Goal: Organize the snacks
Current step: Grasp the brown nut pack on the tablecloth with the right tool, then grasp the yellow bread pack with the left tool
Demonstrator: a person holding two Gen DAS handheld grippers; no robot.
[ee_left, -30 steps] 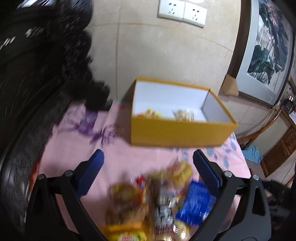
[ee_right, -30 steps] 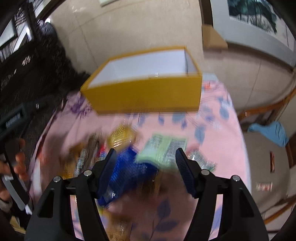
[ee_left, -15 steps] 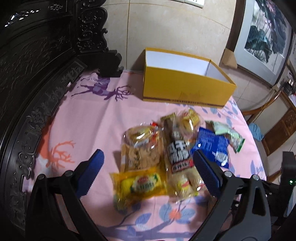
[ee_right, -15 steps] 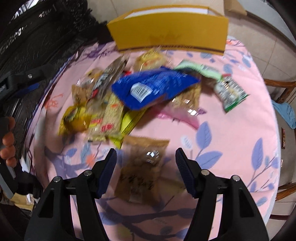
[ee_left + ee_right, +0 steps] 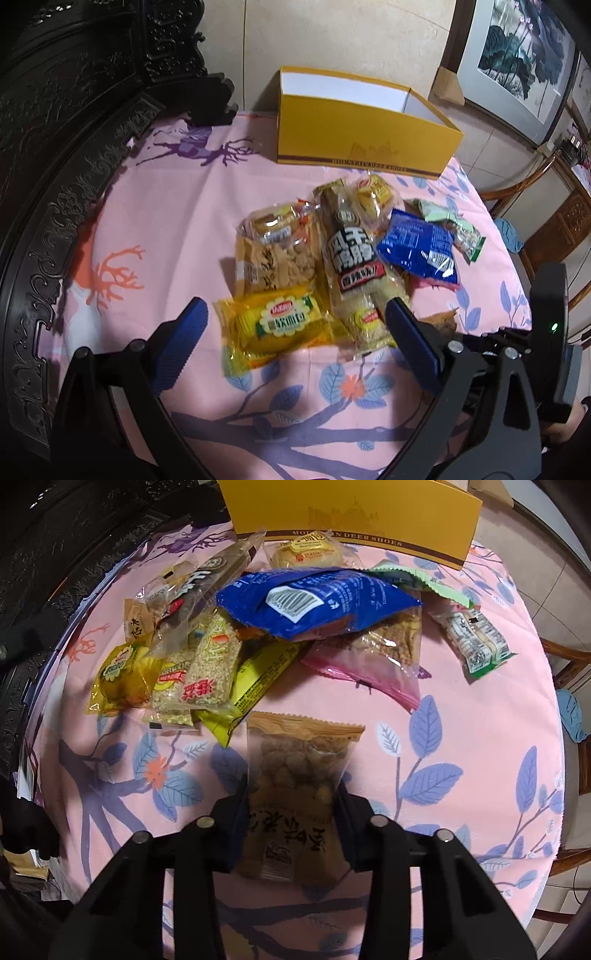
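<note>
R gripper [image 5: 291, 794] pointing steeply down, jaws closing w/ the brown snack packet [image 5: 295, 771] between them, pads at its sides. L gripper [image 5: 295, 321] wide, nothing in it, over the yellow bread packet [image 5: 277, 325]. Snack pile [image 5: 317, 602] mid surface [image 5: 480, 738] on pink cloth; yellow shoe box [image 5: 362, 147] behind the pile, by the wall.
</note>
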